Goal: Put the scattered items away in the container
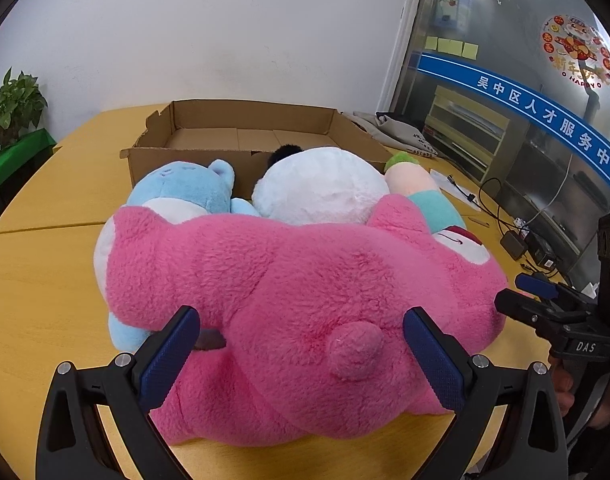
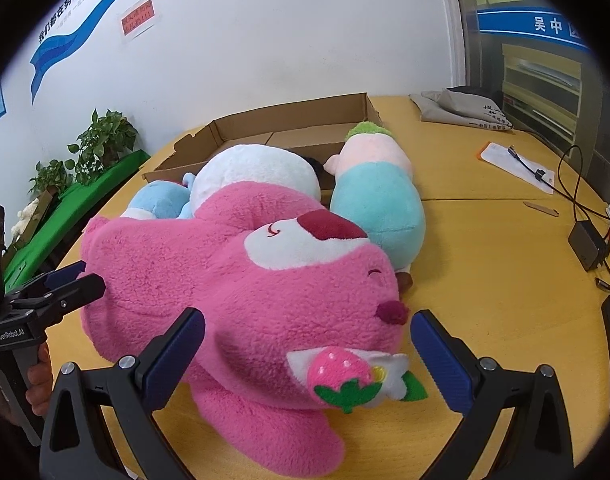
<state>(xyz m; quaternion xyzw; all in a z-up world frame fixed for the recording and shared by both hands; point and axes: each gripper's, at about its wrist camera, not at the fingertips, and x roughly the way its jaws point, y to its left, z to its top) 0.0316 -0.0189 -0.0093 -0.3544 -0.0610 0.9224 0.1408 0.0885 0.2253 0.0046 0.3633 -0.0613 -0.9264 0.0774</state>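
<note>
A: Nearest first. Left tongs [image 1: 301,354] spread wide, blue pads either side of the rump of the big fuzzy pink plush bear [image 1: 305,300], little round tail between them. Not pinching anything.

B: Right tongs [image 2: 308,354]?

A: Also spread, straddling the bear's head end; the stitched strawberry patch [image 2: 347,378] sits between the pads. Nothing gripped. Looks like a two-ended lift being set up, one tool per end, since the bear is too bulky for a single pinch. My guess only.

B: Bear's location?

A: Lying on its side on the yellow wooden tabletop [image 1: 45,280], outside the container, nearest of the pile.

B: Behind it?

A: Touching the bear: pale blue plush animal [image 1: 189,188] at 11 o'clock, round white plush with a black tuft [image 1: 325,188] at 12, pink-and-teal plush with a green top [image 2: 375,188] at 1. All bunched against the box's near wall, so a short carry in.

B: Container?

A: Shallow open brown cardboard box [image 1: 241,136] at 12 o'clock beyond the toys. The visible part of its floor is bare.

B: Further back?

A: Grey cloth bag [image 2: 461,110] at 1 o'clock, cables and black adapter [image 2: 585,244] at 3, potted plants [image 2: 105,140] at 10. Not task items.
</note>
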